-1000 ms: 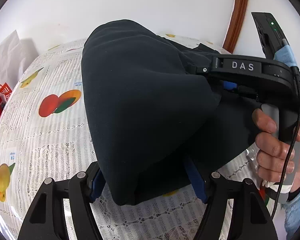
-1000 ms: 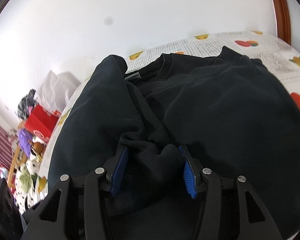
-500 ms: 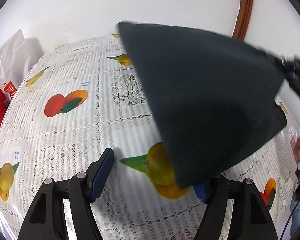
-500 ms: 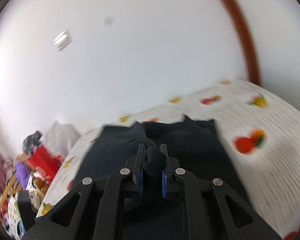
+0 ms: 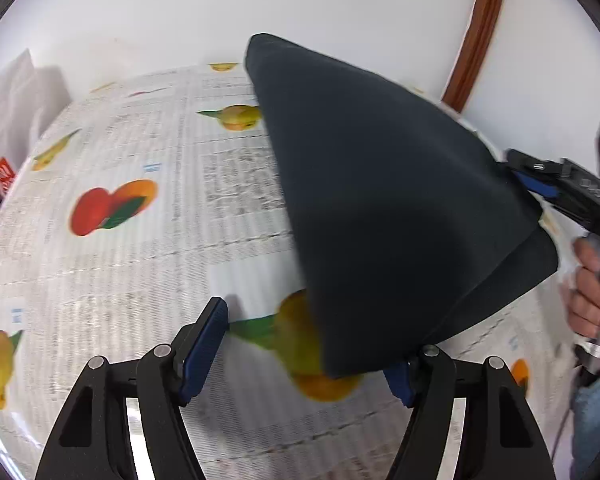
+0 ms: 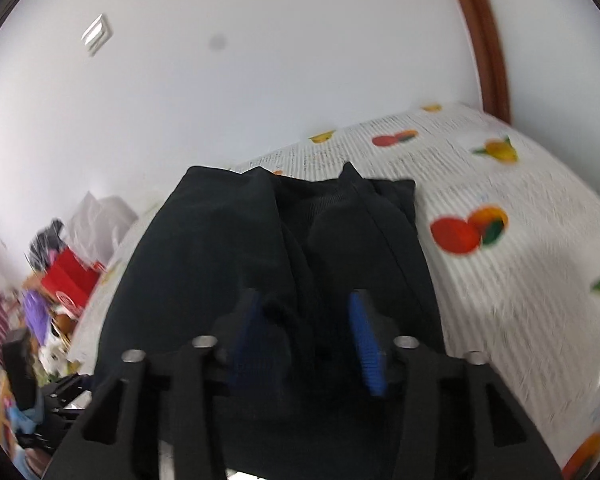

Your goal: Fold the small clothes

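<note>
So the dark garment (image 5: 380,208) is mid-fold, draped up off the fruit-print surface (image 5: 140,264). The right gripper (image 6: 306,334) has just been opened, cloth loose between its jaws; the left gripper (image 5: 306,350) is spread wide, nothing pinched. Next, the fold probably needs flattening.

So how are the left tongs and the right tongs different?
The left tongs stand wider than the right tongs. The left tongs hang over the fruit tablecloth, a corner of the dark top covering one pad; the right tongs have just been opening, with bunched top between them. Both are open, with blue pads.
</note>
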Action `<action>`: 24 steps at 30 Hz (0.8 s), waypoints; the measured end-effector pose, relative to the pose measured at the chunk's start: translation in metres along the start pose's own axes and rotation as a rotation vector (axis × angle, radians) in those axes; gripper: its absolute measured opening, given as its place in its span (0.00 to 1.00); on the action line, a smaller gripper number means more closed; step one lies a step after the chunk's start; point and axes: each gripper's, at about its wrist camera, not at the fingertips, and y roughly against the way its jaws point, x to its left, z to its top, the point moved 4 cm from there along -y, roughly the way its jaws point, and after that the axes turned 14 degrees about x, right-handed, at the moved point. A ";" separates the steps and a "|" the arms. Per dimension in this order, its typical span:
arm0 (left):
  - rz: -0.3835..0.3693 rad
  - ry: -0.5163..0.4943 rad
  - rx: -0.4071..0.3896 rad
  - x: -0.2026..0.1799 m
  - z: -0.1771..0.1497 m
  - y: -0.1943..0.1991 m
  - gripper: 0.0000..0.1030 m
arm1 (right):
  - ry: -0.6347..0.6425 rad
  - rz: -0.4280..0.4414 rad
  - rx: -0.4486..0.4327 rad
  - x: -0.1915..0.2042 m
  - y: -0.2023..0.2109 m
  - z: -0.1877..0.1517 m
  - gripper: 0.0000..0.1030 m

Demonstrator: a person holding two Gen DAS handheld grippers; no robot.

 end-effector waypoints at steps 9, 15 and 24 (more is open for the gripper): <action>0.090 -0.093 -0.006 -0.033 0.020 -0.016 0.71 | 0.036 -0.004 0.112 0.014 -0.051 0.021 0.20; 0.121 -0.048 -0.010 -0.038 0.015 -0.015 0.73 | 0.077 0.026 -0.044 0.029 0.000 0.023 0.07; 0.127 -0.041 -0.021 -0.042 0.013 -0.014 0.73 | -0.126 -0.047 -0.163 -0.042 0.040 -0.025 0.07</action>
